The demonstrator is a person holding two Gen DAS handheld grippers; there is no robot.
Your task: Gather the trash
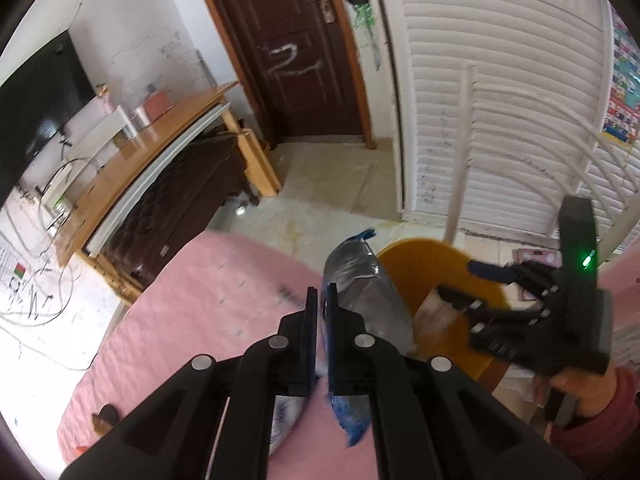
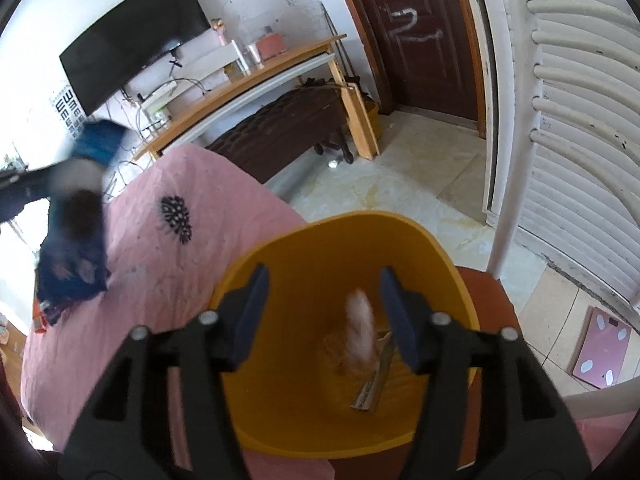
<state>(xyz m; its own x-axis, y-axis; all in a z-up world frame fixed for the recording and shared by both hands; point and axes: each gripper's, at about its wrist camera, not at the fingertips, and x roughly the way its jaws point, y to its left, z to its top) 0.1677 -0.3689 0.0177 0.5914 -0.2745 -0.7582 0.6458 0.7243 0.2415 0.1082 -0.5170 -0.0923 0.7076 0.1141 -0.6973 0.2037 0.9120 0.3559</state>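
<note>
- Snack wrapper [image 1: 366, 280]: blue and silver foil, pinched between the closed jaws of the left gripper [image 1: 322, 300], held in the air above the pink bedspread [image 1: 192, 308] and just beside the yellow bin [image 1: 432, 264]. The right wrist view shows the same wrapper [image 2: 80, 216] blurred, well left of the bin.
- Yellow bin [image 2: 400, 236]: sits beside the bed, rim close to the bedspread edge [image 2: 160, 280].
- Bin contents: a white and pink scrap [image 2: 360, 330], blurred, lies between the jaws in the picture; whether it is touching anything cannot be told. A flat strip of packaging [image 2: 374, 386] lies on the bin floor.
- Right gripper [image 2: 326, 312]: jaws spread wide, gripping nothing, positioned over the bin opening. In the left wrist view it [image 1: 460, 280] is seen over the bin.
- Bedspread: a black patterned mark [image 2: 176, 212] shows on its surface.
- Surroundings: brown door [image 1: 296, 60], wooden worktop [image 1: 152, 148], pink scale [image 2: 602, 346] on the tiled floor.
</note>
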